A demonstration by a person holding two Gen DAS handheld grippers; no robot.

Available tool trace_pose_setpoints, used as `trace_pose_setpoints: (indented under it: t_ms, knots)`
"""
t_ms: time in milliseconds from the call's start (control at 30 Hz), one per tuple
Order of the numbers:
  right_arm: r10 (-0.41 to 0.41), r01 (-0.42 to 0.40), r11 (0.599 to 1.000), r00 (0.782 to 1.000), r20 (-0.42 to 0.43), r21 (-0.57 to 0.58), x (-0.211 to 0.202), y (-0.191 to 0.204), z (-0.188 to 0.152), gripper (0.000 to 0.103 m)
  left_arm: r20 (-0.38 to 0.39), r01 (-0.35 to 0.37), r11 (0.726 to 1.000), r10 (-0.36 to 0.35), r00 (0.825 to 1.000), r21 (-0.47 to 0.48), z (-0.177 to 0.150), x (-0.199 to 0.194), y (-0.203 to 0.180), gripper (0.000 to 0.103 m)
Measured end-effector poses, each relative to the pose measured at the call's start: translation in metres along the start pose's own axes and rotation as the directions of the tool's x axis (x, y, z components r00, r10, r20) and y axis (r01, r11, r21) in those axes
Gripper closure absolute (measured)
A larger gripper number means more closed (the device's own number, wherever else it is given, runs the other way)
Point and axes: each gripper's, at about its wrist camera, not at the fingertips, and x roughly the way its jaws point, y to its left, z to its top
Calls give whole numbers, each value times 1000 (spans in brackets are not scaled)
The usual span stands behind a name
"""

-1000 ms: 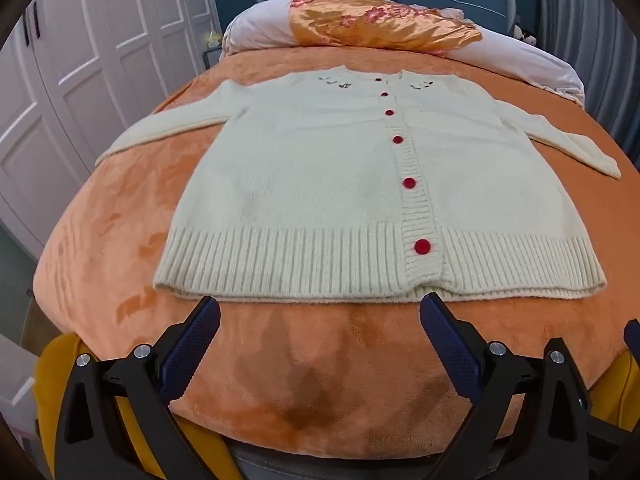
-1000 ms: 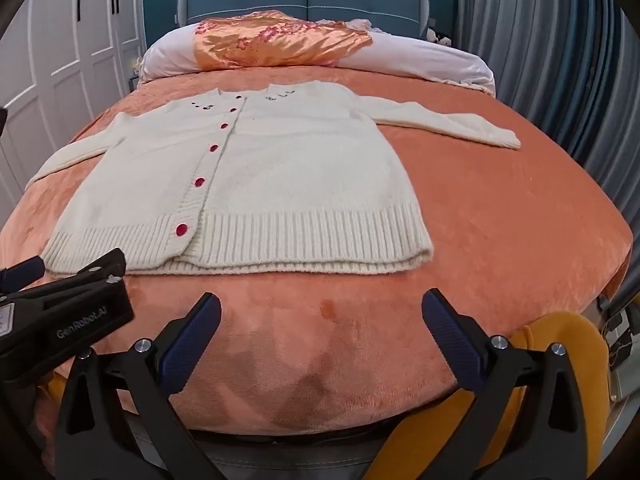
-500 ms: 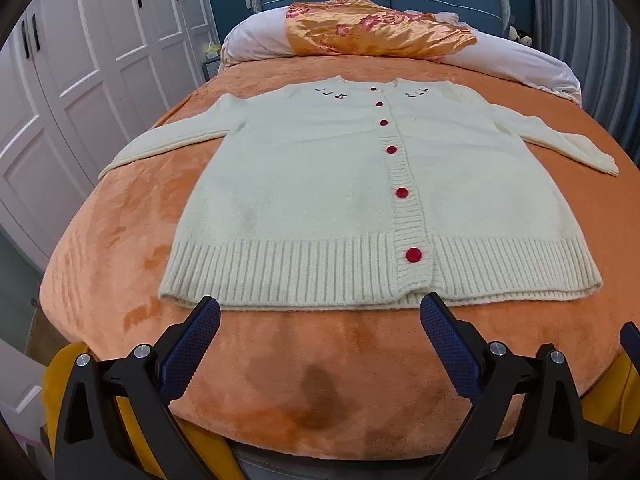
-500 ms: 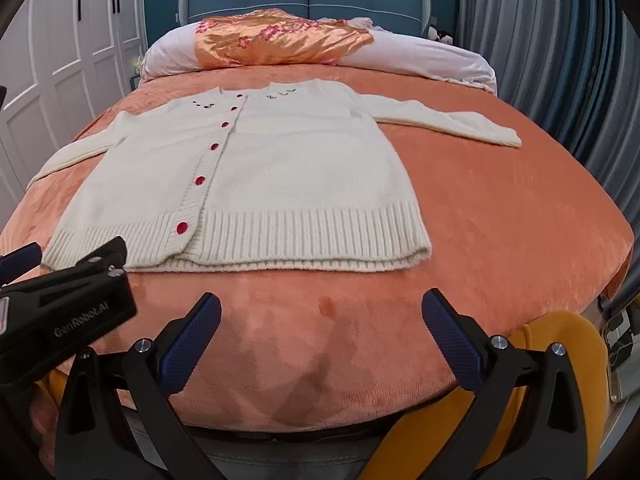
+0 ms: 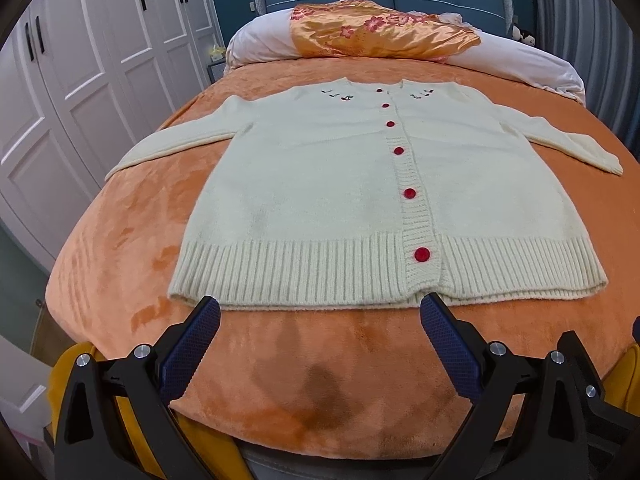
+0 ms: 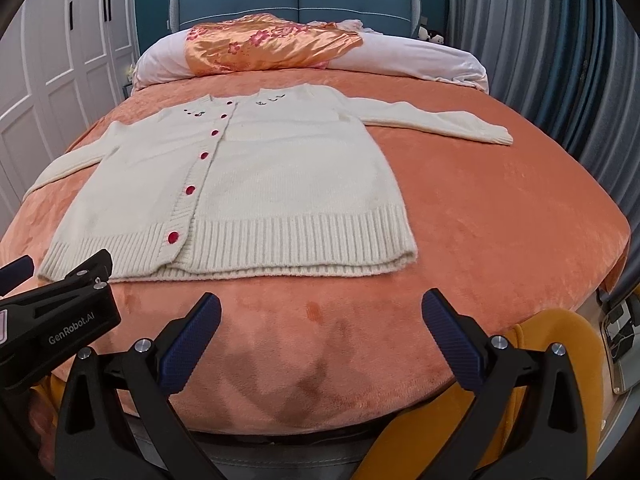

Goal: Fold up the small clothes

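Orange blanket (image 5: 120, 240) is covered mid-bed by a cream cardigan (image 5: 320, 200), spread flat, buttoned, sleeves out; nothing folded yet. Compared with a second ago, the hem is seen slightly farther off. Left gripper (image 5: 320, 322) and right gripper (image 6: 320, 320) are held wide open near the hem, empty, touching nothing.

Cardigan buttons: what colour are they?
Red buttons on the cream cardigan; clearest in the left wrist view.

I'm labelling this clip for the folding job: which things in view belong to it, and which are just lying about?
Part of the job:
cream cardigan, spread flat and buttoned
left gripper, open
right gripper, open

Just there:
orange blanket under the cardigan
floral satin pillow
white wardrobe
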Motion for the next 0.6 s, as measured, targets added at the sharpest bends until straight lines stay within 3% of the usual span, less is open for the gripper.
trace_pose_setpoints:
  t_ms: [600]
  knots:
    - [1,-1,1000,1000,-8,-1,2,2,0,5,-2,-2,1000,2,1000,2,-1,-1,-1,5]
